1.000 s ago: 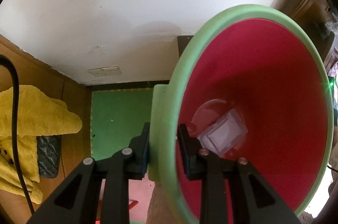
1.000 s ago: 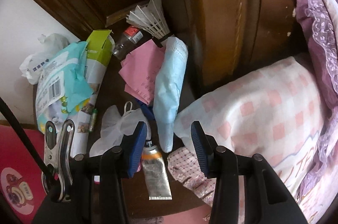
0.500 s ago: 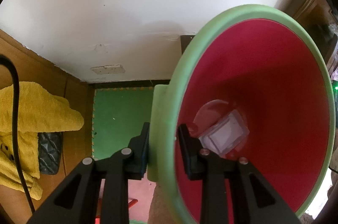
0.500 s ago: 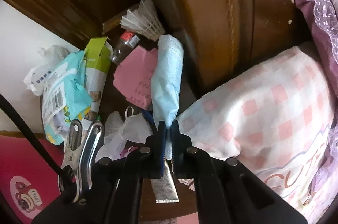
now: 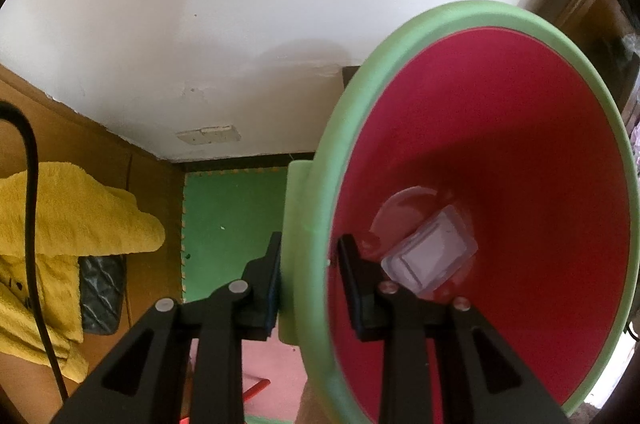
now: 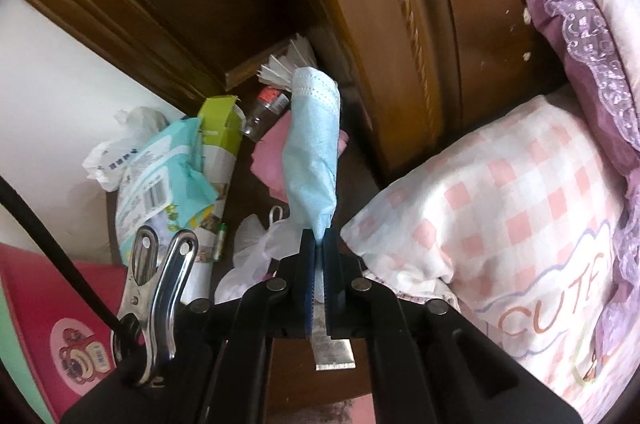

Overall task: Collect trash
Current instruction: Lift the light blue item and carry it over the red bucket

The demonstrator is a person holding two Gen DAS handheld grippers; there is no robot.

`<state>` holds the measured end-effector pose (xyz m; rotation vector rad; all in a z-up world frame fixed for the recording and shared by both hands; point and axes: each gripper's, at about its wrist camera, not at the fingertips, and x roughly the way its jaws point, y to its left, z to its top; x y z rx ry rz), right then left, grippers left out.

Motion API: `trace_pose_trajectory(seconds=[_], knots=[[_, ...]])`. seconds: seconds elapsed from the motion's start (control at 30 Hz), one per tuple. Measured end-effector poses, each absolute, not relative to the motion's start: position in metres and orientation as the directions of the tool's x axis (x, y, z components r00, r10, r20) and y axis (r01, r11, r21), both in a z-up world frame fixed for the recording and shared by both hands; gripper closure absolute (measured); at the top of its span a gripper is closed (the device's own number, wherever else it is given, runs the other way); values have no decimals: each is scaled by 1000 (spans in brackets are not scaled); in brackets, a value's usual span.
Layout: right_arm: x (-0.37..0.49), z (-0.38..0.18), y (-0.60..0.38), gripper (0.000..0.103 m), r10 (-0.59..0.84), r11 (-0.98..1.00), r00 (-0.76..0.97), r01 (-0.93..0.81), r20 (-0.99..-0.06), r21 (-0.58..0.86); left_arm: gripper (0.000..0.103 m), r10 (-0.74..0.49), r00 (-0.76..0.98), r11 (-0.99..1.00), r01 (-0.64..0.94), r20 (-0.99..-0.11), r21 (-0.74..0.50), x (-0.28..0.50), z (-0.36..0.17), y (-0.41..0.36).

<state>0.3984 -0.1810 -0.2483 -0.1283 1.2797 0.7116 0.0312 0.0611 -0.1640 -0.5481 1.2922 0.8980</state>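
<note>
Left wrist view: the left gripper [image 5: 308, 280] pinches the green rim of the red bin [image 5: 520, 128] — a clear plastic tray [image 5: 430, 256] lies at its bottom.

Right wrist view: the right gripper [image 6: 317, 256] squeezes the end of a blue face mask [image 6: 314, 148] — it sticks up above the messy nightstand [image 6: 360, 184], beside a checked pillow [image 6: 500, 208].

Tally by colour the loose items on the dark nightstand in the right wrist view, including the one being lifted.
Blue: 2, face mask, teal wipes pack
Pink: 1, paper
Green: 1, carton
White: 3, shuttlecock, plastic bag, crumpled wrapper
Silver: 1, tube
Total: 8
</note>
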Motion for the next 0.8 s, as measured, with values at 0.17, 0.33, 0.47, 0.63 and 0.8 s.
trace_pose_trajectory(seconds=[0.17,0.33,0.47,0.63,0.8], knots=[[386,-227,-189,99,440,777,134,-553,-888,301,76,249,33,572,-811,-968,120,29,-163,63],[375,-205,-198,99,465,771,159,-557,-871,310,76,241,41,583,-805,-970,111,28,-165,64],[362,-184,-201,99,481,763,176,-568,-859,310,76,236,46,591,-799,-971,106,28,-166,63],[343,-160,-202,99,499,743,190,-596,-845,305,76,238,51,600,-793,-970,106,30,-166,62],[327,-141,-199,99,513,730,202,-613,-834,301,76,236,58,604,-791,-970,100,29,-166,62]])
